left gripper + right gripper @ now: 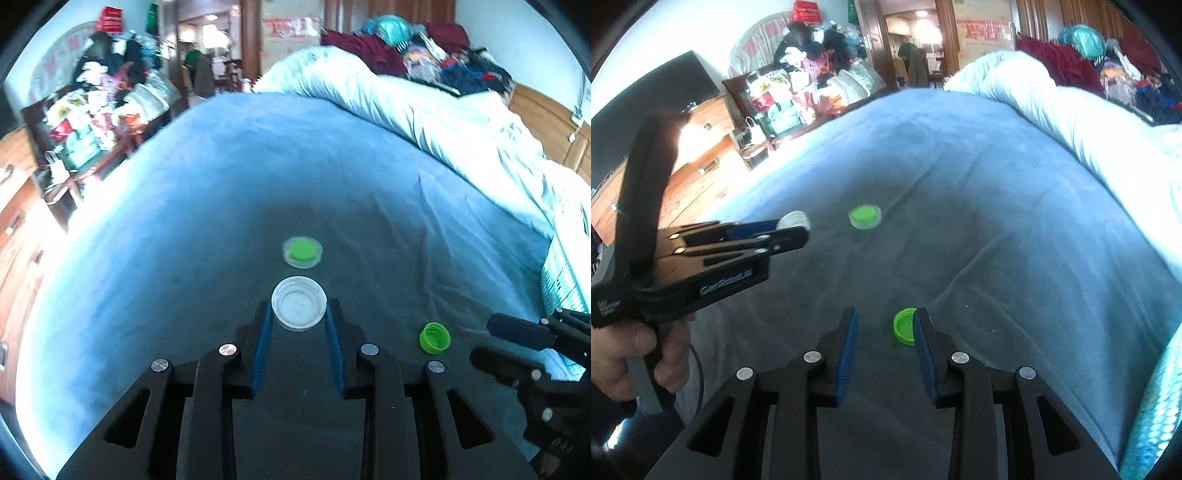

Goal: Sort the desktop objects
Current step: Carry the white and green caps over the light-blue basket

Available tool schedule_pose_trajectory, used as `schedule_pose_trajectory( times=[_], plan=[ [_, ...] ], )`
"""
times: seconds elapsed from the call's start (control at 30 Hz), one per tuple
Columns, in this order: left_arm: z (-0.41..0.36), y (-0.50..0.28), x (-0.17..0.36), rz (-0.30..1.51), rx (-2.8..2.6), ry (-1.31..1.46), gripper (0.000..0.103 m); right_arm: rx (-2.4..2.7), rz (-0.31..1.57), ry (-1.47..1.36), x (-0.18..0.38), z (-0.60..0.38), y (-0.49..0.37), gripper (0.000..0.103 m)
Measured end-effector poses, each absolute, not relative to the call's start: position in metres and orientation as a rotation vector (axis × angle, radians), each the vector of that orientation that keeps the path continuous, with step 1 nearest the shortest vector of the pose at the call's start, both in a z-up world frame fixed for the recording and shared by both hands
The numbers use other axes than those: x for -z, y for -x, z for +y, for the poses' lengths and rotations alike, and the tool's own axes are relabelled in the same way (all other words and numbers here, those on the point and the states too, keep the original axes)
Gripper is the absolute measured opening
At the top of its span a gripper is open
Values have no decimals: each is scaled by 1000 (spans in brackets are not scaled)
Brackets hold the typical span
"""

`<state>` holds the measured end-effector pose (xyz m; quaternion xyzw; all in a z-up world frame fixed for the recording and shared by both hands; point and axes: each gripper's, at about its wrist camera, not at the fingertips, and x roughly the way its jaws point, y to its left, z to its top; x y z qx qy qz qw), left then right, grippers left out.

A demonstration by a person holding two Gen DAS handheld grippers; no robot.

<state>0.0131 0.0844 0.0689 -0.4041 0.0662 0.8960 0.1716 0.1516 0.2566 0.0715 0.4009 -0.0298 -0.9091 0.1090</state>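
Note:
My left gripper (299,314) is shut on a small clear round dish (299,302), held by its rim above the blue bedsheet; the dish also shows at the left gripper's tip in the right wrist view (794,220). Just beyond it lies another clear dish with a green cap inside (302,252), also in the right wrist view (865,216). A loose green bottle cap (435,338) lies open side up on the sheet. My right gripper (884,325) is open, low over the sheet, with that cap (904,326) against its right finger's inner side.
A rolled white duvet (424,110) with piled clothes lies along the far right. A teal mesh basket (565,277) stands at the right edge. A cluttered wooden dresser (713,147) is off the bed's left side.

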Motion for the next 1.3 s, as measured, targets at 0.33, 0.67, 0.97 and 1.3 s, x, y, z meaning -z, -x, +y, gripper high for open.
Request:
schedule_pose_trajectory(
  times=[0.33, 0.67, 0.97, 1.3],
  plan=[
    [86, -47, -125, 135, -2582, 994, 24, 2790, -10, -1051, -139, 256, -191, 34],
    [104, -74, -161, 153, -2573, 858, 24, 2889, 31, -915, -189, 268, -237, 25],
    [80, -65, -148, 104, -2618, 951, 24, 2727, -56, -1167, -117, 275, -209, 53],
    [57, -47, -117, 97, -2619, 1086, 24, 2589, -129, -1418, -13, 261, -100, 52]
  ],
)
